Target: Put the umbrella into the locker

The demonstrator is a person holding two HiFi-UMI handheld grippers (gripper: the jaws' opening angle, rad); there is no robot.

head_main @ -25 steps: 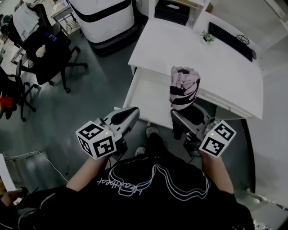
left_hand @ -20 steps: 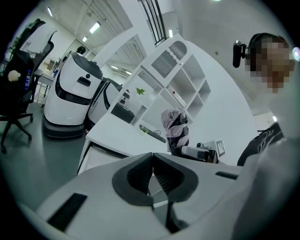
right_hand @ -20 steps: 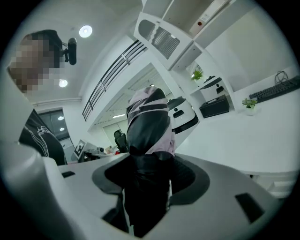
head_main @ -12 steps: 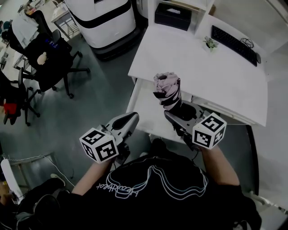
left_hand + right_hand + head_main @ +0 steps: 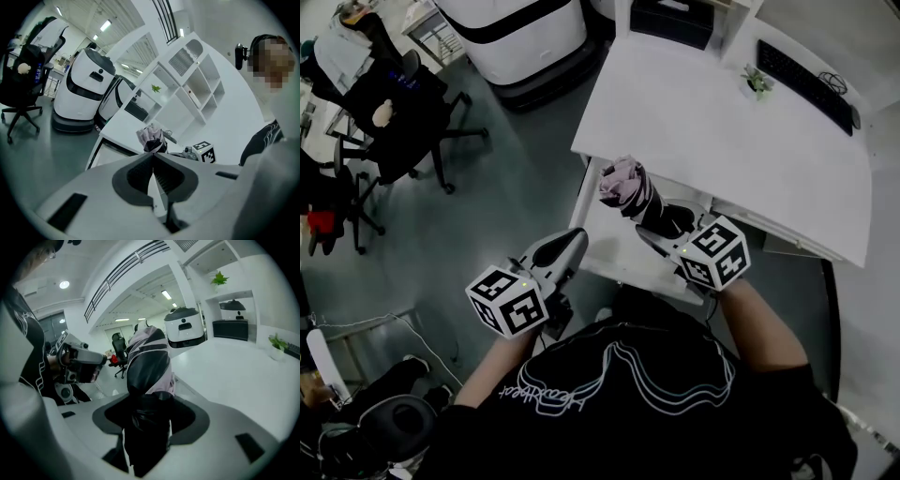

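A folded pink-and-black umbrella (image 5: 626, 186) is held by its black lower end in my right gripper (image 5: 661, 223), whose jaws are shut on it. The umbrella leans up and to the left over a white open locker compartment (image 5: 598, 246) set against the desk's near edge. In the right gripper view the umbrella (image 5: 148, 363) fills the space between the jaws of my right gripper (image 5: 149, 409). My left gripper (image 5: 571, 241) hovers left of the compartment, shut and with nothing in it. In the left gripper view the left gripper (image 5: 153, 157) has its jaw tips touching, with the umbrella (image 5: 151, 138) just beyond them.
A white desk (image 5: 712, 122) carries a black keyboard (image 5: 802, 82) and a small plant (image 5: 758, 83). A large white machine (image 5: 520, 33) stands at the back. Black office chairs (image 5: 398, 117) sit on the grey floor at the left.
My right gripper has dropped and rolled, so the umbrella has gone from upright to leaning left, lower over the compartment. The left gripper has barely shifted.
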